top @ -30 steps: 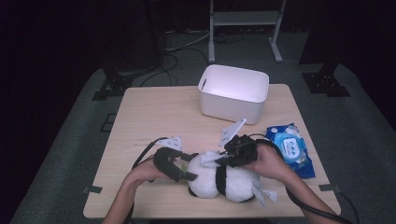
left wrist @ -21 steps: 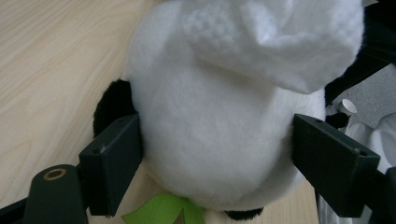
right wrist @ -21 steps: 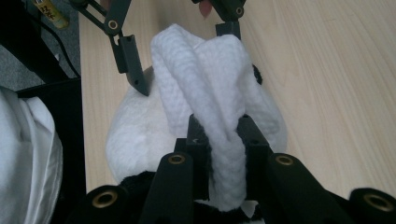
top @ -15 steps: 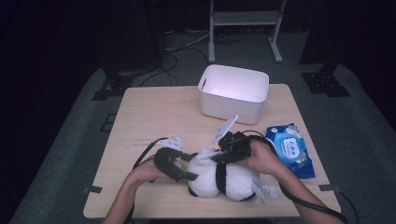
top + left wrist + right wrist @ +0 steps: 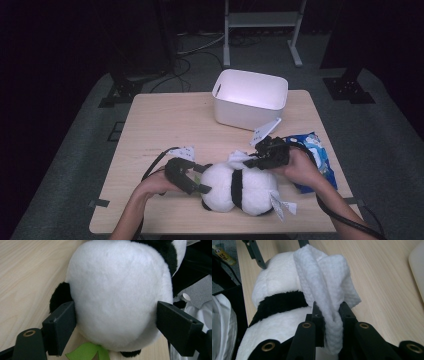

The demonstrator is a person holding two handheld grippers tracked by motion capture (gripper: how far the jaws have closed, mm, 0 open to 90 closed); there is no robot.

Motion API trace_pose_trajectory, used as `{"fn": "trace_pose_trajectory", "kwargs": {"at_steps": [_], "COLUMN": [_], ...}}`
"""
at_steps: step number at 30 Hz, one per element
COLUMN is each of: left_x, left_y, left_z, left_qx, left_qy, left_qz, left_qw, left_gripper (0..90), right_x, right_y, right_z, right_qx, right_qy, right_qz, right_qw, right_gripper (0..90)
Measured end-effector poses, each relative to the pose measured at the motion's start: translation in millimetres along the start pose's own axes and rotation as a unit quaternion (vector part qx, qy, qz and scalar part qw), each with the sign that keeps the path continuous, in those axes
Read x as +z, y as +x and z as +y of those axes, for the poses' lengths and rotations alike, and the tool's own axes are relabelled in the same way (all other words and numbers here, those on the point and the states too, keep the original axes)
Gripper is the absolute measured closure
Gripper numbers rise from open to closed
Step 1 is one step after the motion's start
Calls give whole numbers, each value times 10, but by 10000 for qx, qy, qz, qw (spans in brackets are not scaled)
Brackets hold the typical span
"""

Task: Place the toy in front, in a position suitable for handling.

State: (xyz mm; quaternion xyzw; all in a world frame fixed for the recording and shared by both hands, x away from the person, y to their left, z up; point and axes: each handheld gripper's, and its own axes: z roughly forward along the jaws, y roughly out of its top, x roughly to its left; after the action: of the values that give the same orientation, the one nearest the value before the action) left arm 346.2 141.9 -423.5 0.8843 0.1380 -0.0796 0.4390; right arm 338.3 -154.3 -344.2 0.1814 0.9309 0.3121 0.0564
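Centrally, a plush panda (image 5: 239, 189) is lying near the wooden table's (image 5: 165, 125) front edge, the left gripper (image 5: 192, 179) clasping its head, the right gripper (image 5: 252, 161) pinching a white cloth (image 5: 324, 287) over it. Behind, a white bin (image 5: 250, 97) is sitting before dark floor; the left gripper view is revealing a green ribbon (image 5: 87, 352).

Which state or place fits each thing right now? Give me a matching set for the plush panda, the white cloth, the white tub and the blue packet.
1 plush panda
2 white cloth
3 white tub
4 blue packet

a far side of the table
b pinched in the right gripper's jaws
c between the left gripper's jaws
d right edge of the table

Pairs: 1-c, 2-b, 3-a, 4-d
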Motion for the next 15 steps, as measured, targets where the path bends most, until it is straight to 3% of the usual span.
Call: {"fn": "trace_pose_trajectory", "kwargs": {"at_steps": [4, 15], "left_x": [-35, -101], "left_y": [-10, 4], "left_z": [15, 68], "left_qx": [-50, -14], "left_qy": [-25, -219], "left_qz": [60, 186], "left_qw": [10000, 9996], "left_gripper": [103, 38], "right_x": [-15, -76], "right_y": [60, 224], "right_z": [-18, -83], "right_qx": [-72, -228], "right_qy": [-86, -250], "right_qz": [24, 84], "right_qw": [9999, 9994], "right_gripper": [777, 777]}}
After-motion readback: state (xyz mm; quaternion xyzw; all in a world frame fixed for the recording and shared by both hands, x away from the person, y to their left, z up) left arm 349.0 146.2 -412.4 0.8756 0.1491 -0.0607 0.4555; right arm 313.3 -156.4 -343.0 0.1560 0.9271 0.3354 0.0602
